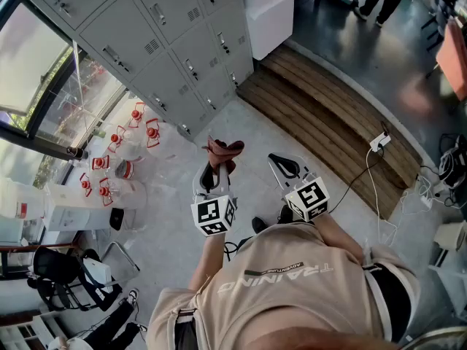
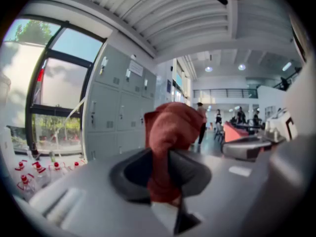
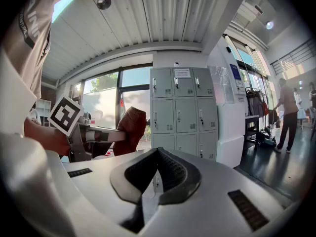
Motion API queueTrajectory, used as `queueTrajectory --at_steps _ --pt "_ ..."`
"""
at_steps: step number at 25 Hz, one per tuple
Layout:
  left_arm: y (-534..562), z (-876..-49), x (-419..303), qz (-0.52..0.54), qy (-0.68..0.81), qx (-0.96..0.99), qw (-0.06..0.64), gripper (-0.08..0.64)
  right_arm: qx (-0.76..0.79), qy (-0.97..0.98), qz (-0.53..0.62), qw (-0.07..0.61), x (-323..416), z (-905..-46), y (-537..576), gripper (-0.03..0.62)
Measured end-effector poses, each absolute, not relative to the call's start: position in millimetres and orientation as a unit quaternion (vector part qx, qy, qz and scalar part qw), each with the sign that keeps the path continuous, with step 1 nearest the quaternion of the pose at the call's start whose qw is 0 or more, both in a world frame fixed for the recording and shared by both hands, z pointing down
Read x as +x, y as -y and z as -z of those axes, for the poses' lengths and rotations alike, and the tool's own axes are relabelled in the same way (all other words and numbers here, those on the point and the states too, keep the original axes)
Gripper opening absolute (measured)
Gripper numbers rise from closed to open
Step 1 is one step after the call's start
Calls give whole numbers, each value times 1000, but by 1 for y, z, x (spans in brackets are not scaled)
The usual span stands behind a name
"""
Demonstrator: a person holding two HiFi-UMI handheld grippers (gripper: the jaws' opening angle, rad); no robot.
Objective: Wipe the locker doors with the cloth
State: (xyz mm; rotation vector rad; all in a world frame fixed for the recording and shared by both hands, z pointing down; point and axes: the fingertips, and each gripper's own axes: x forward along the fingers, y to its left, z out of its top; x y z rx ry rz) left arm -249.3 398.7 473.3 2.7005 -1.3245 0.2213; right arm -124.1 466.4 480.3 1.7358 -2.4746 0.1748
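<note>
One red cloth point(image 2: 170, 132) pinched in the left gripper point(image 2: 160, 169), right gripper point(image 3: 155, 174) closed and empty, perhaps seven red-capped bottles point(image 1: 152, 131) nearby.

At lower centre we see the right gripper point(image 3: 157, 152), its dark ribbed jaws pressed together with nothing between them. Left of centre, the left gripper point(image 3: 118, 135), carrying its square-marker cube point(image 3: 65, 114), clamps a rust-red cloth point(image 3: 133, 127). Behind stand grey metal lockers point(image 3: 182, 110), and a person point(image 3: 287, 113) stands at the far right.

Red-capped clear bottles point(image 1: 124, 170) cluster beside the window point(image 1: 36, 57), well apart from the wooden step point(image 1: 328, 119).
</note>
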Motion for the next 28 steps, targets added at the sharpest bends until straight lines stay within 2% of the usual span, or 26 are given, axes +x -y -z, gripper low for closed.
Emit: queueTrajectory --at_steps 12,21,28 --pt "-393 -462 -201 -77 454 886 44 84 552 831 -56 43 -75 -478 -449 14" --pt "-381 -476 -211 -101 494 862 54 84 529 844 -75 48 -63 -500 -423 14" --pt "-329 -479 -213 -94 483 869 53 84 537 837 -89 59 -64 -514 -373 14"
